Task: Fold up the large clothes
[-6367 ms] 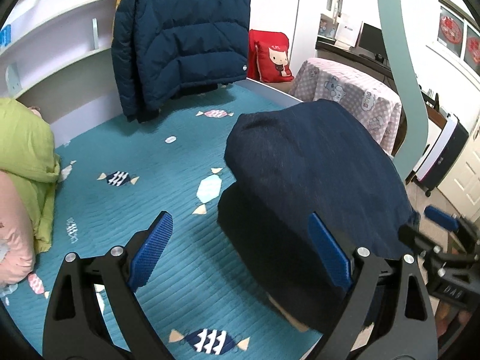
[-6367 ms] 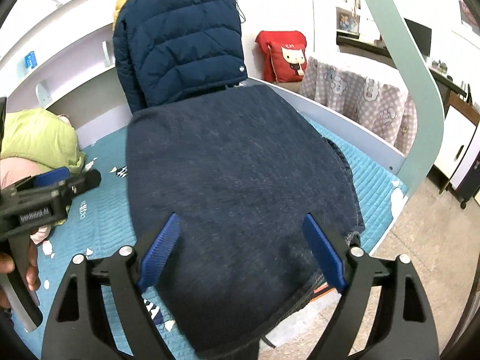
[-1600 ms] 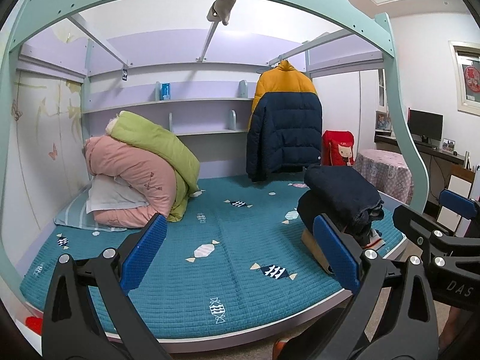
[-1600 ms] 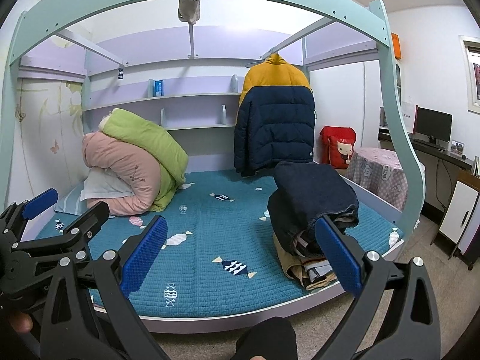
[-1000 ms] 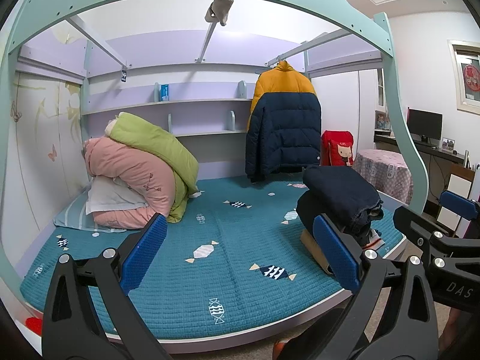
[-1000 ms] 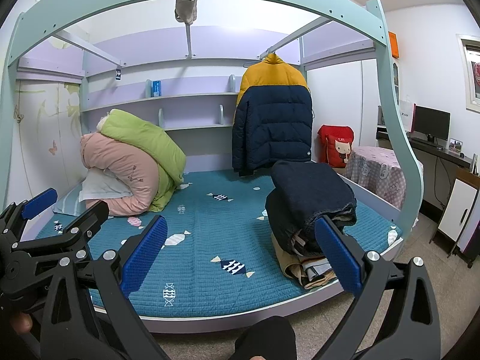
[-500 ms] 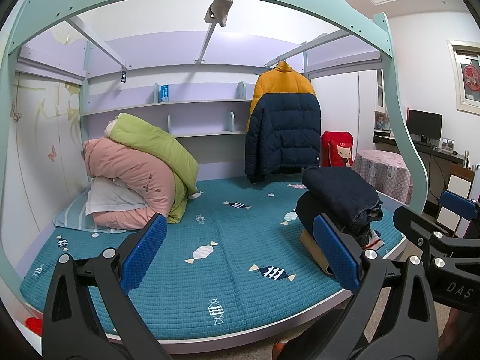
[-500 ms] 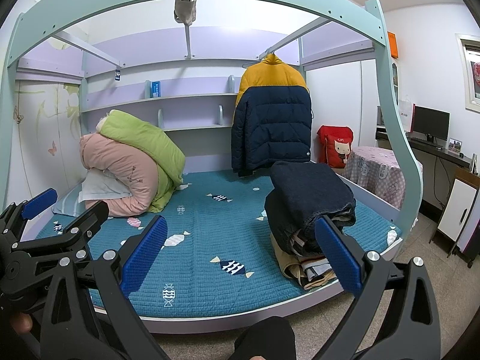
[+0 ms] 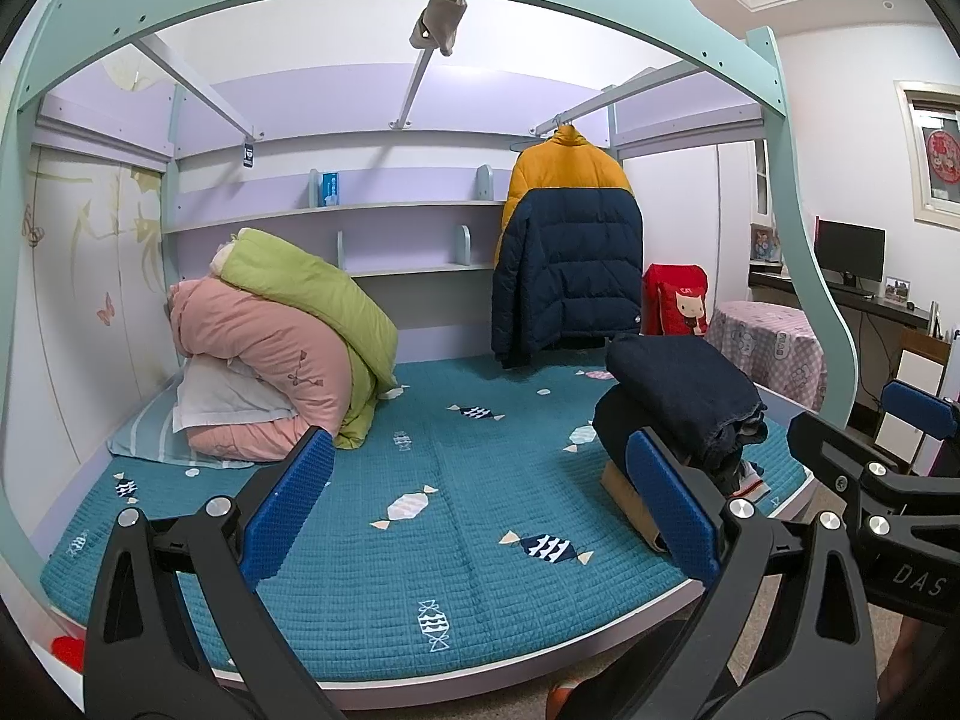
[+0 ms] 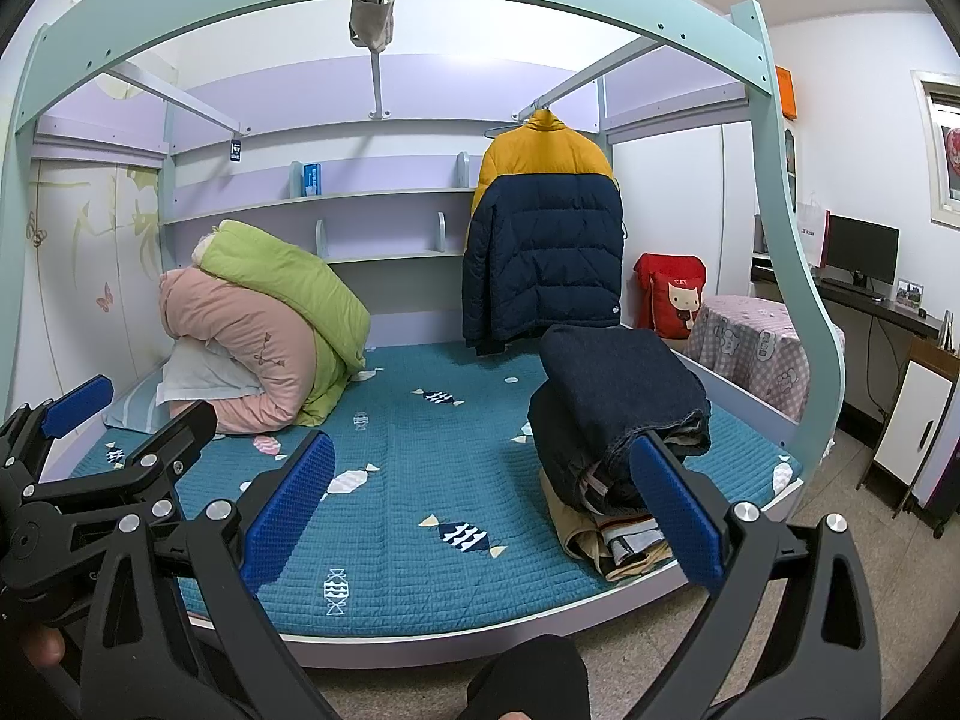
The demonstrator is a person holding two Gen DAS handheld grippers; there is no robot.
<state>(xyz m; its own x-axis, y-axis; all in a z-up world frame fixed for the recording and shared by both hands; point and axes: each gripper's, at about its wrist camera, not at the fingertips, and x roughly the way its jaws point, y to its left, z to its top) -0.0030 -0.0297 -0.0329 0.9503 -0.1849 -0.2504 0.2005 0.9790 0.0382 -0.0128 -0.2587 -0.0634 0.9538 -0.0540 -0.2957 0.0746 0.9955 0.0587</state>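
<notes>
Here, in the left wrist view, we hold the left gripper (image 9: 480,510) low in the frame, its blue pads spread wide and grasping nothing. The folded dark garment (image 9: 678,396) sits at the right of the frame on top of a stack of clothes (image 9: 636,492) near the teal mattress (image 9: 420,528) edge. The right gripper (image 9: 888,456) pokes in at the far right; how it stands we cannot tell from here.

In the right wrist view, the right gripper (image 10: 480,510) is likewise released and empty. The folded dark garment (image 10: 618,384) lies right of centre on the stack of clothes (image 10: 612,534). A yellow-and-navy jacket (image 10: 540,240) hangs behind it, apart from it.
</notes>
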